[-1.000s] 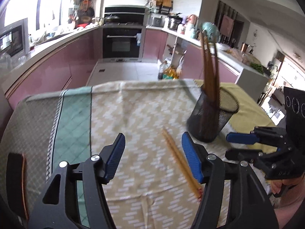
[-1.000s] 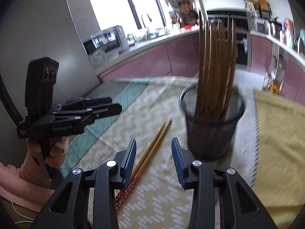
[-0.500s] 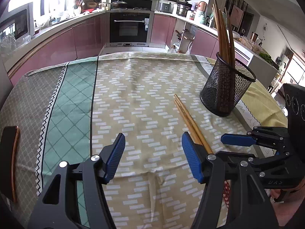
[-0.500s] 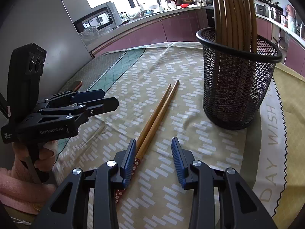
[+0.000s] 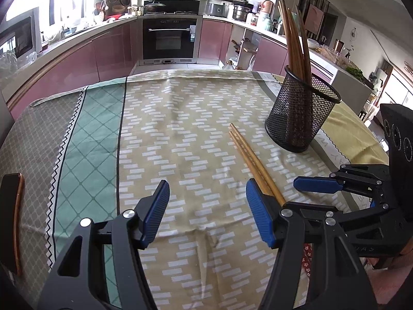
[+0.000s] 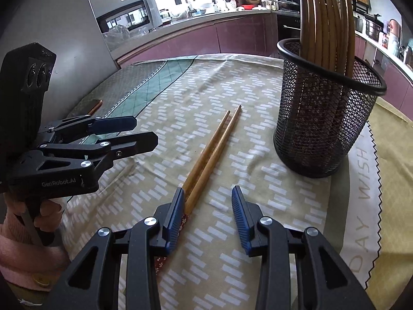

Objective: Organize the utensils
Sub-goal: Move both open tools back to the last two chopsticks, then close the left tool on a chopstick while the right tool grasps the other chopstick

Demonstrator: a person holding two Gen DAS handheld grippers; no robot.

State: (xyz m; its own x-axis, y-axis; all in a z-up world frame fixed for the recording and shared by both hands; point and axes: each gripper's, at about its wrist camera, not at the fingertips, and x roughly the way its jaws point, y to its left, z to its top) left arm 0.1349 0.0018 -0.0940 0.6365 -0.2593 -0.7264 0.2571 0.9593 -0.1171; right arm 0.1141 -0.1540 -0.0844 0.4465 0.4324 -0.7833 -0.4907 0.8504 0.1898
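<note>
Surface (image 5: pixel 180 118), clothed, under both tongs. Holder (image 6: pixel 325 118), mesh, full of chopsticks, ahead-right of right tongs (image 6: pixel 207 206); nothing between. Left tongs (image 5: pixel 206 206), open, empty, idle. Right tongs open, empty. Chopstick pair (image 6: pixel 214 149), loose, its near end at their left pad, likely next pickup. Phone (image 5: pixel 11 222), far left.

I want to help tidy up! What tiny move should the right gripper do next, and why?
Probably slide the right gripper a little to its left and lower it, so the two loose chopsticks sit between its open jaws. Right now they lie flat on the tablecloth beside its left finger, not between the pads, while the mesh holder waits nearby.
</note>
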